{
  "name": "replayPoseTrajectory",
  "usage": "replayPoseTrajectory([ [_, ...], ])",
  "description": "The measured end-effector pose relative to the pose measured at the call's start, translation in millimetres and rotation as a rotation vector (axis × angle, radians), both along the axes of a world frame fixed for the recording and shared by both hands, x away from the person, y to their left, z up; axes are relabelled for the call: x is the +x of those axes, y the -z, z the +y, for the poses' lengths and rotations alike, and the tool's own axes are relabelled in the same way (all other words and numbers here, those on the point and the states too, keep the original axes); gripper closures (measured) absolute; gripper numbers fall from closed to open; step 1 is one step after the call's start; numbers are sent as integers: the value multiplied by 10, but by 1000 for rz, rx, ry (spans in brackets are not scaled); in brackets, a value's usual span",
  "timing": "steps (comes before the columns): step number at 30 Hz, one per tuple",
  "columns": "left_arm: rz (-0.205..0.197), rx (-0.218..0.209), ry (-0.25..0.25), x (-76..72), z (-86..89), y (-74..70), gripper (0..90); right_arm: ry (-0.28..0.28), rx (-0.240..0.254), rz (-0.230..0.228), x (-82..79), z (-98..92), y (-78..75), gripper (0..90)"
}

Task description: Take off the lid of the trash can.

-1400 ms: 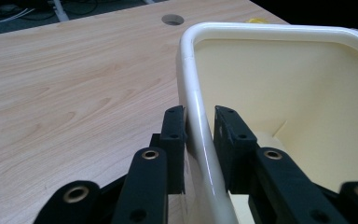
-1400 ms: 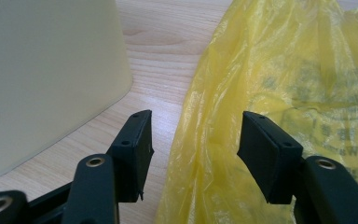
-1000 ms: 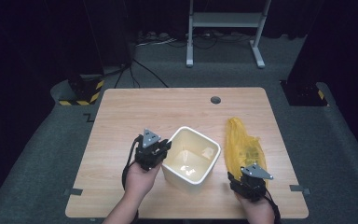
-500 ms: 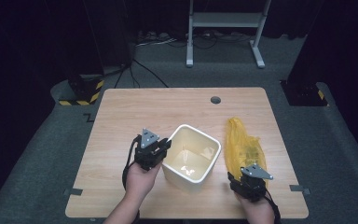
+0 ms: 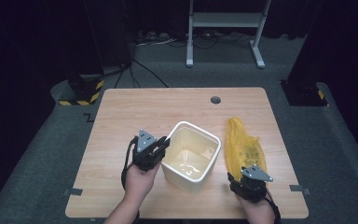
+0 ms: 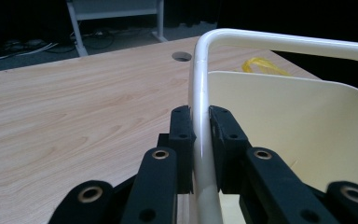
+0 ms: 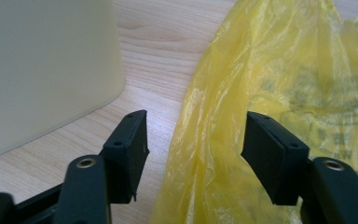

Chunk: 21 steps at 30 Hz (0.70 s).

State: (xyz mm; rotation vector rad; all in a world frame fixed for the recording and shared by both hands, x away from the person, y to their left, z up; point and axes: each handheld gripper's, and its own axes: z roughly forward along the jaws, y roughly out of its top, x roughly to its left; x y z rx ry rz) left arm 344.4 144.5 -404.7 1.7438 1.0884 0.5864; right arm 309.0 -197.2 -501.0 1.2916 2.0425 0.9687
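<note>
Right claw (image 5: 245, 179) at the near right edge of the bench (image 5: 135, 112), jaws apart and just been opening, with the near end of the crinkled, translucent yellow plastic bag (image 5: 241, 147) lying between them, pads not pressing. Left claw (image 5: 161, 148) is clamped on the left rim of the glossy cream square bin (image 5: 193, 156), upright at the bench's near middle, the bag just right of it.
</note>
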Motion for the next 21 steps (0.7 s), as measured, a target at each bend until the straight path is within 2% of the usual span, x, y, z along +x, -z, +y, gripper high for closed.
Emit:
replayPoseTrajectory([
  [4,-16,-4,-2,-16,10,-17,801,-3,29,5,-5,-24,-13,402],
  [8,-37,-19,0,-39,25,-49,803,8,17,3,-10,-28,-15,392],
  [12,-44,-27,4,-48,45,-73,803,19,32,12,6,-33,-16,377],
  [18,-87,-58,-4,-92,92,-131,805,21,12,-10,-2,-4,-16,381],
  [21,-111,-72,-10,-118,124,-179,806,15,39,-11,-5,-2,-27,390],
])
